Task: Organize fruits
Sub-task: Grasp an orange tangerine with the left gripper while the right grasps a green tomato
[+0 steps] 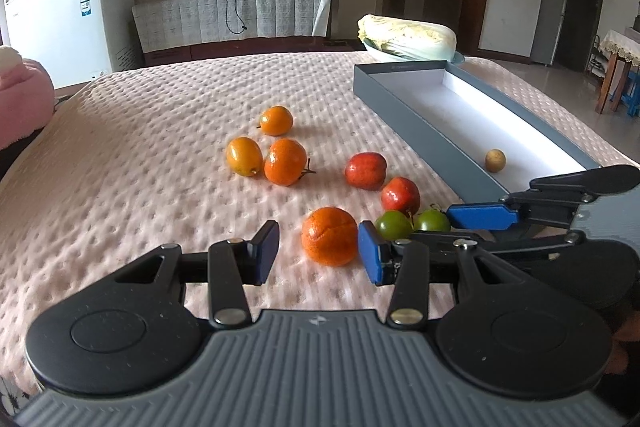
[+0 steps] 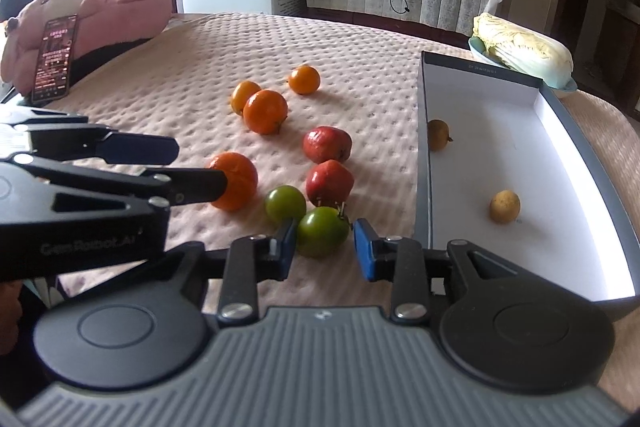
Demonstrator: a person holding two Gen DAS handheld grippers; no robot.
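Fruit: loose on the pink quilted tabletop (image 1: 140, 155), all left of the grey box (image 2: 420, 163).
Left tongs (image 1: 318, 251): spread wide, down around the nearest orange (image 1: 329, 235); the right pad (image 1: 370, 253) sits just beside its skin, the left pad stands apart from it.
Right tongs (image 2: 325, 247): wide as well, straddling the near green fruit (image 2: 322, 230); whether either pad touches it, I cannot tell.
Second green fruit (image 2: 285, 203): just behind the first, touching or nearly so.
Red fruits: one (image 2: 329, 183) right behind the green pair, another (image 2: 327, 144) a little farther back.
Far cluster: a deep orange one (image 2: 265, 111) against a yellower one (image 2: 244, 95), with a third small orange (image 2: 304, 79) set apart beyond them.
Box contents: two small brownish fruits, one (image 2: 439, 134) by the left wall, one (image 2: 505, 206) nearer the middle of the white floor.
Cabbage (image 2: 522, 50): in a pale bowl just past the box's far end.
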